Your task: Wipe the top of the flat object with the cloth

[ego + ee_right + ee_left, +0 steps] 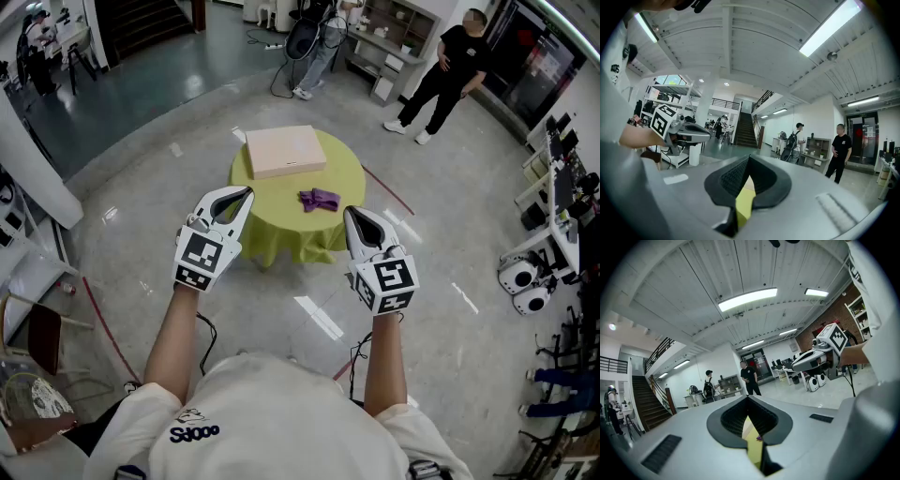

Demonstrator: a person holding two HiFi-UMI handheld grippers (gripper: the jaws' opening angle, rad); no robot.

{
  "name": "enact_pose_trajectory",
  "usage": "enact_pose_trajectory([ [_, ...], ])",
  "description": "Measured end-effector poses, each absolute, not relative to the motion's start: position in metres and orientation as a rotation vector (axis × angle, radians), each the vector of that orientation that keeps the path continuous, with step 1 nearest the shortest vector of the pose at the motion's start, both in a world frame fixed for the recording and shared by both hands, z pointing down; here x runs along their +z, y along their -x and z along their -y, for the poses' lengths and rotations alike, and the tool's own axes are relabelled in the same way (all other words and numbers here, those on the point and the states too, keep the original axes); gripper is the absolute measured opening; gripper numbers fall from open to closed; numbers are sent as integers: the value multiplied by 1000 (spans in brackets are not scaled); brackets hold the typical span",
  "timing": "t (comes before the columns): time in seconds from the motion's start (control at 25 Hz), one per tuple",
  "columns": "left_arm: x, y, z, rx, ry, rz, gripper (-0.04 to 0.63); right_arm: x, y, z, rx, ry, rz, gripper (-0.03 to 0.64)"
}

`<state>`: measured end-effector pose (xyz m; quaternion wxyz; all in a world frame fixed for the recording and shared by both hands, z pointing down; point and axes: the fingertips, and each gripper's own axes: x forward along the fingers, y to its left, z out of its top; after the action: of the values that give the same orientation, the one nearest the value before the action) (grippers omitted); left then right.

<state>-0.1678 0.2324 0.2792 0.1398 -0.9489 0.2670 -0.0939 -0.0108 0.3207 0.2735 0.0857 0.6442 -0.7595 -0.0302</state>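
White shirt and two bare forearms fill the bottom of the head view. Each hand holds a claw out in front, roughly level, well short of the surface.

Left claw: tips together, nothing gripped (its own view shows the pads meeting at the apex, with only a narrow slot below them). Right claw: same, fully closed, empty. Marker cube on the back of each, facing up at the head cam.

Round surface stands ahead on the polished floor, draped in a yellow-green cover. Flat object is a pale beige board lying on the far-left part of the top, up against the rim. Purple cloth lies crumpled on the near-right part, just beside the board's near edge but apart from it. Neither claw touches cloth or board.

Through the slot under each closed tip, a strip of yellow-green cover and a bit of beige show. The left gripper view also catches a purple speck there.

Background: person in black standing far right, another person near shelving at the back, staircase top left. Red line on the floor runs past the surface.
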Motion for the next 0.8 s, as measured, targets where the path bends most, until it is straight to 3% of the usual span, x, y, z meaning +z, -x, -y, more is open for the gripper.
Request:
enact_pose_trajectory([
  [0.8,308,135,-270,-260,2887,-834,5,309,-43,-358,21,-1905,2284,9],
])
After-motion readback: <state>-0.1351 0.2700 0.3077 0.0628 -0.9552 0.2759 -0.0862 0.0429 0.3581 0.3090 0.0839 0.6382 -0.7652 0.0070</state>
